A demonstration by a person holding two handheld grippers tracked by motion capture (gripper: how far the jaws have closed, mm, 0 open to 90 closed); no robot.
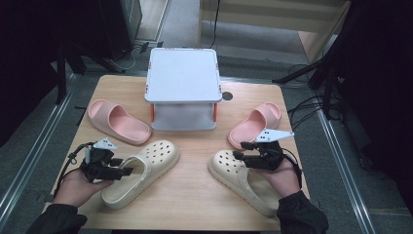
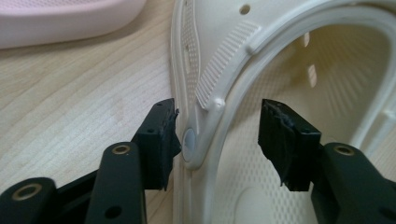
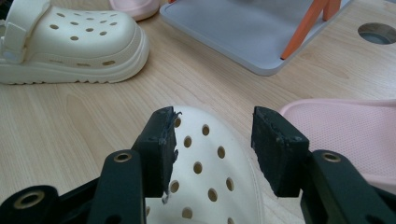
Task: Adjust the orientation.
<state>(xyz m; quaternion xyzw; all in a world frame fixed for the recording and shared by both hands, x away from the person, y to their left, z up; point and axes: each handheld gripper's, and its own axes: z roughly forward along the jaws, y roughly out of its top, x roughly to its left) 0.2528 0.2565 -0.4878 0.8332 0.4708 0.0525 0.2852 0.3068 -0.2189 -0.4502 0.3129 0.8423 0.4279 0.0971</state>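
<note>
Two cream clogs lie on the wooden table (image 1: 195, 195). My left gripper (image 1: 124, 168) is at the left clog (image 1: 151, 161), near its heel end. In the left gripper view the left gripper (image 2: 219, 135) is open and straddles the clog's side rim (image 2: 205, 93) at the strap rivet (image 2: 189, 142). One pad sits right by the rivet on the outside, and the other stands apart inside the shoe. My right gripper (image 1: 241, 152) hovers open over the toe of the right clog (image 1: 238, 178). In the right gripper view that gripper (image 3: 212, 140) has the holed toe (image 3: 205, 186) just beyond its jaws.
A white two-level rack (image 1: 182, 75) stands at the back middle. A pink slide (image 1: 117, 122) lies left of it and another pink slide (image 1: 255, 124) lies right, close to my right gripper. A round hole (image 1: 227, 96) is in the tabletop beside the rack.
</note>
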